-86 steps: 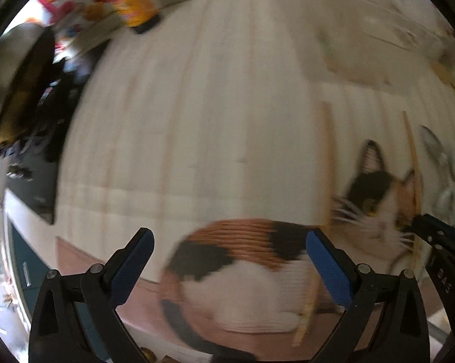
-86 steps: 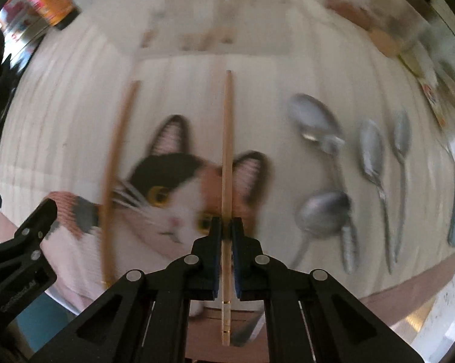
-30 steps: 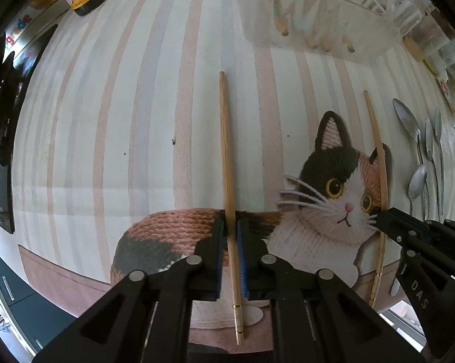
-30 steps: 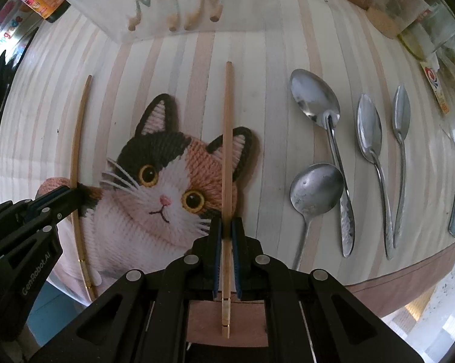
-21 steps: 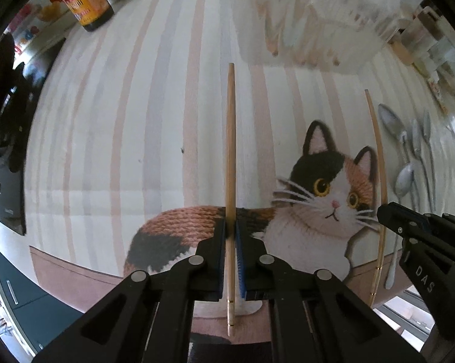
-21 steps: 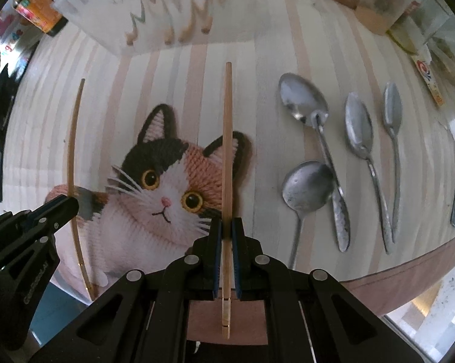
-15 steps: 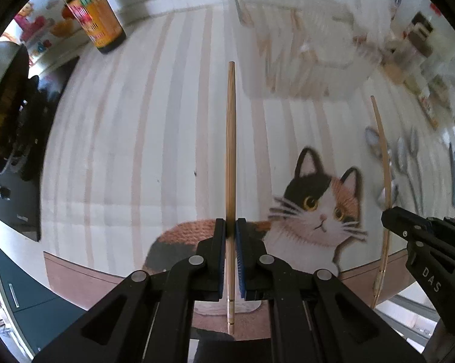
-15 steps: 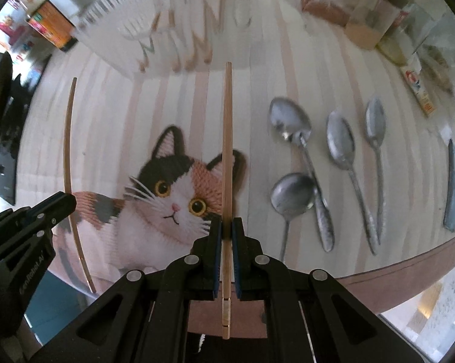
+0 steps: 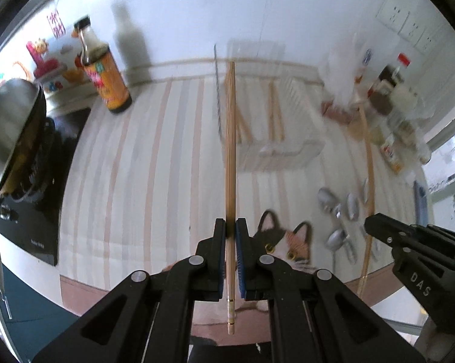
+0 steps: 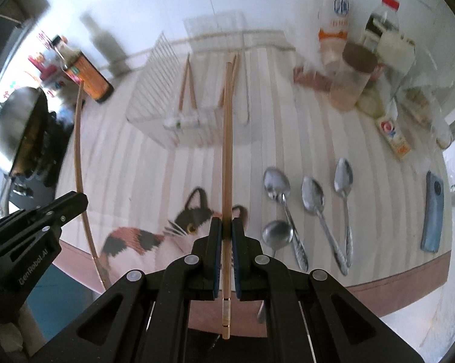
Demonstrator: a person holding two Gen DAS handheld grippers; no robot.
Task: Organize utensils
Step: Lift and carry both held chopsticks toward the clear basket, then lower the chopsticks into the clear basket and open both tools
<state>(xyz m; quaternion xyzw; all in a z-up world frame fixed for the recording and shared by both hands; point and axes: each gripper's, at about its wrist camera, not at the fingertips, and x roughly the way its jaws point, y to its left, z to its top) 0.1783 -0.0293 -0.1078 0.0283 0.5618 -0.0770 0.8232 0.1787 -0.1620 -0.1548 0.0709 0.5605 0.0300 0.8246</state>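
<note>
Left wrist view — my left gripper point(image 9: 231, 239) is pinching one chopstick point(image 9: 230, 151) near its butt end, pads pressed tight on the wood. The shaft is pointing far, toward the clear rack point(image 9: 276, 127) where other chopsticks are already leaning. Risk, as I judge it: I am gripping low on a long stick, so the tip may be swinging and could catch the rack's rim or knock the sticks inside. My right gripper point(image 9: 368, 222) is showing at the right edge, its own chopstick point(image 9: 368, 181) crossing above the spoons point(image 9: 336, 211).

Surface and room: a striped mat with a cat print point(image 9: 283, 242) is covering the counter; a sauce bottle point(image 9: 105, 75) is standing far left, a stove and pan at the left edge.

Right wrist view — my right gripper point(image 10: 226, 230) is likewise clamping a chopstick point(image 10: 227, 136), aimed at the same rack point(image 10: 182, 106). Risk: both sticks are heading for one narrow opening and could be colliding — either might slip in my pads. Four spoons point(image 10: 312, 196) are lying on the mat to the right, a phone point(image 10: 433, 211) beyond them, jars and bottles point(image 10: 351, 78) crowding far right.
</note>
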